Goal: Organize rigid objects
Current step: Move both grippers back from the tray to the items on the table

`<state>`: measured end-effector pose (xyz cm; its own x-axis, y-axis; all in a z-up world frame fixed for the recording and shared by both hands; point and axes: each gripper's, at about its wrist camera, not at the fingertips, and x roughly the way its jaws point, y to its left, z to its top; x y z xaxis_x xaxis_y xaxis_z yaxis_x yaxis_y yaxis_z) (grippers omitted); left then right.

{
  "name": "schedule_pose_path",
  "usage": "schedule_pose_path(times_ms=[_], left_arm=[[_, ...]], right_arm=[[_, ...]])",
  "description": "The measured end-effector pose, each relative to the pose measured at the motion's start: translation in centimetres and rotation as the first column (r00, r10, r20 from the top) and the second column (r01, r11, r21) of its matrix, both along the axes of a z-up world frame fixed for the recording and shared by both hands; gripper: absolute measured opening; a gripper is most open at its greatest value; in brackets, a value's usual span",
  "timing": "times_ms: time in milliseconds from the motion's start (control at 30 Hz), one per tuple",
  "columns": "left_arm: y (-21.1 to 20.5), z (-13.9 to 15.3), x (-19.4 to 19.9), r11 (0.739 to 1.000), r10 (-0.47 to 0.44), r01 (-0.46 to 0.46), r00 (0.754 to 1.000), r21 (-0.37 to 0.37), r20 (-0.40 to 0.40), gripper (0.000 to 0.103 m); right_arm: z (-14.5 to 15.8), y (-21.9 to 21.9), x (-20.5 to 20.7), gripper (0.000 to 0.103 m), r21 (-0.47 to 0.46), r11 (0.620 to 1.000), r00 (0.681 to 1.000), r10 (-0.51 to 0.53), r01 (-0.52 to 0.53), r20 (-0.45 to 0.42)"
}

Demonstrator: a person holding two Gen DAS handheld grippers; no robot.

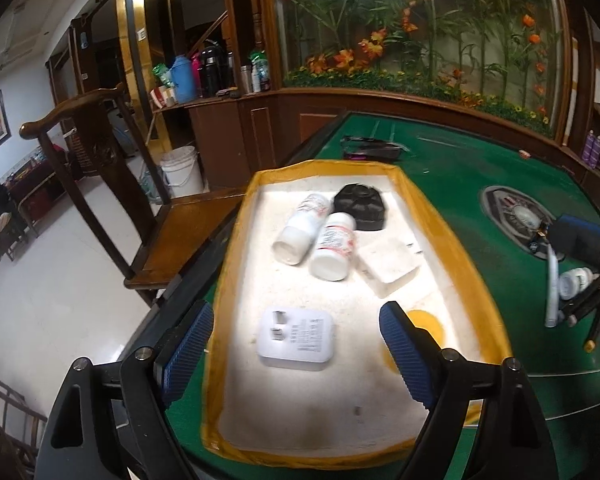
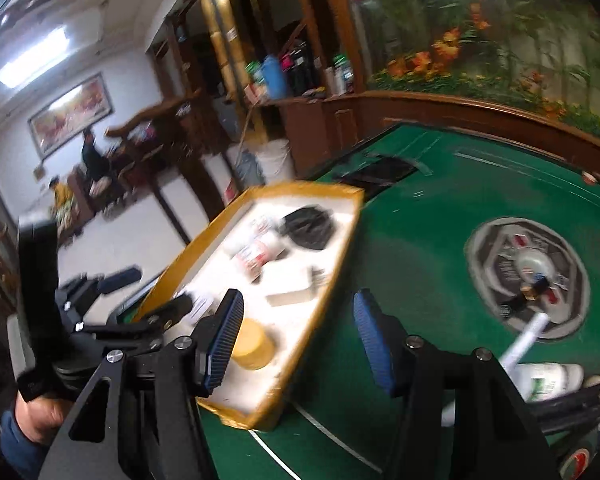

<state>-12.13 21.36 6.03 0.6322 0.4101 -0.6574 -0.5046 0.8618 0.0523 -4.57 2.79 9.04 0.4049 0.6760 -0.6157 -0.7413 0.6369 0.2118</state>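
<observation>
A green table (image 1: 460, 184) carries a yellow-rimmed tray (image 1: 236, 248) and scattered pens (image 1: 588, 304).

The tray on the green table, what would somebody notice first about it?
Probably the bright white tray with its yellow rim, lying on the green table. At its far end two white bottles lie on their sides next to a black object, and a white plug adapter sits nearer, below the open left gripper. Behind the table, a big glass case of orange flowers stands out too.
</observation>
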Motion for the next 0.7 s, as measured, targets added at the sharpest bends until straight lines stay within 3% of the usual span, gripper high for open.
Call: schedule_pose_path(times_ms=[233, 333, 467, 600, 700], left_arm=[[-5.4, 0.5, 1.6, 0.987, -0.157, 0.158, 0.987, 0.016, -0.012, 0.088], [-8.4, 0.2, 2.5, 0.967, -0.254, 0.254, 0.967, 0.012, -0.028, 0.088], [-11.6, -0.1, 3.8, 0.932, -0.362, 0.363, 0.931, 0.006, -0.047, 0.088], [-13.6, 0.0, 6.7, 0.875, -0.479, 0.473, 0.877, -0.105, -0.031, 0.087], [-14.9, -0.2, 10.2, 0.834, -0.538, 0.522, 0.842, -0.179, -0.048, 0.072]], right_arm=[[0.7, -8.1, 2.9, 0.057, 0.06, 0.983, 0.984, -0.174, 0.175, -0.032], [0.1, -12.0, 3.8, 0.057, 0.059, 0.963, 0.964, -0.262, 0.264, -0.041], [-1.1, -17.3, 4.8, 0.057, 0.032, 0.921, 0.921, -0.386, 0.388, -0.056], [-2.4, -22.2, 5.5, 0.057, 0.021, 0.867, 0.866, -0.495, 0.497, -0.079], [-2.4, -25.1, 6.1, 0.057, 0.03, 0.819, 0.818, -0.57, 0.573, -0.08]])
